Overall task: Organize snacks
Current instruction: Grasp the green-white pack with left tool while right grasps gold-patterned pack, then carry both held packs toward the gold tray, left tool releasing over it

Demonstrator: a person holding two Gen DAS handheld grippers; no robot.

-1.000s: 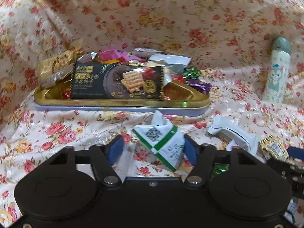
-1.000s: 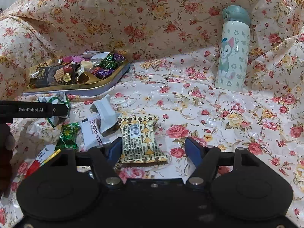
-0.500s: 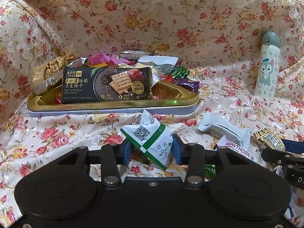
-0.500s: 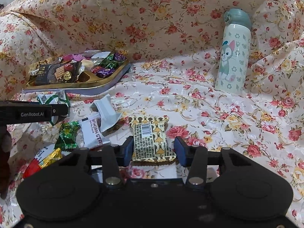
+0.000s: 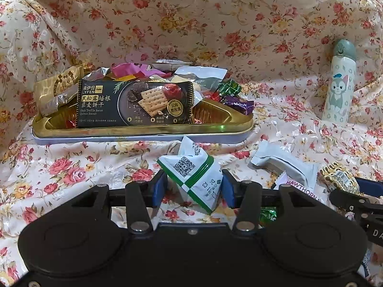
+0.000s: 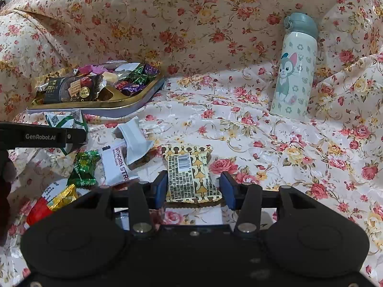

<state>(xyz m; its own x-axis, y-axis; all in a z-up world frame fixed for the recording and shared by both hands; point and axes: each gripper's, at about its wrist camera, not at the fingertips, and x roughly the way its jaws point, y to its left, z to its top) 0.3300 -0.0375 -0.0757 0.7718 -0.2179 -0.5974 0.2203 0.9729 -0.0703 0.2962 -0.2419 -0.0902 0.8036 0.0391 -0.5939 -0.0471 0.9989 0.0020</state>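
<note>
A white-and-green snack packet [image 5: 194, 174] sits between the blue pads of my left gripper [image 5: 194, 187]. Both pads touch its sides while the jaws are opening slightly. In the right wrist view a yellow patterned packet [image 6: 189, 174] with a barcode lies between the pads of my right gripper [image 6: 194, 187]. These pads also touch it as the jaws are opening a little. Both packets sit low over the floral cloth. Behind them a gold tray [image 5: 143, 129] holds a black biscuit pack [image 5: 134, 105] and several wrapped sweets.
A cat-print bottle [image 6: 294, 71] stands upright at the back right. Loose snacks lie between the grippers: a white wrapper [image 6: 134, 138], a hawthorn strip pack [image 6: 117, 165], a green candy [image 6: 83, 167] and a red-and-yellow packet [image 6: 55, 198]. Floral cloth rises like a wall behind.
Both grippers' jaws closed from wide apart onto their packets, then eased out a touch. Neither hand has shifted noticeably.
</note>
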